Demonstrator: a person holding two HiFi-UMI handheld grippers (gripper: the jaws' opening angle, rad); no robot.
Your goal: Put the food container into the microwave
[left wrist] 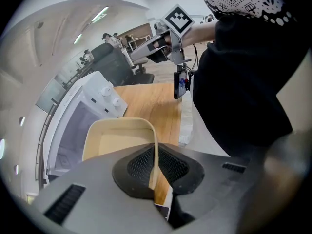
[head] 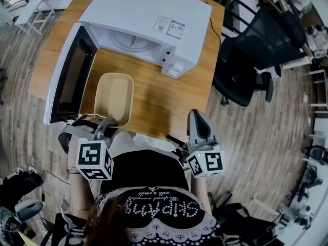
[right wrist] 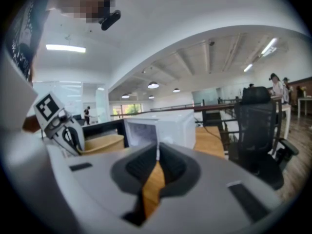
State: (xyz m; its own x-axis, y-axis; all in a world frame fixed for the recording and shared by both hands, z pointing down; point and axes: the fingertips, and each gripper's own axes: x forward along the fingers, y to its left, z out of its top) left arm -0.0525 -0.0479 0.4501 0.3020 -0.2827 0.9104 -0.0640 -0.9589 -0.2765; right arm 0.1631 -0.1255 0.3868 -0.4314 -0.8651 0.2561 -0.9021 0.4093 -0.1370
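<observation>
A cream food container [head: 114,97] sits on the wooden table [head: 164,96] in front of the white microwave [head: 148,14]. The microwave's door [head: 64,81] hangs open to the left and its cavity is empty. My left gripper [head: 105,129] points steeply down and is shut on the container's near rim; the thin cream wall runs between its pads [left wrist: 155,167]. My right gripper [head: 197,122] hovers at the table's front edge, to the right of the container, shut with nothing in it. In the right gripper view its jaws [right wrist: 157,155] face the microwave [right wrist: 165,126].
A black office chair [head: 246,65] stands right of the table. A cable runs from the microwave's back over the table's far right corner. The person's torso is close behind both grippers. More desks and chairs stand further off on the wooden floor.
</observation>
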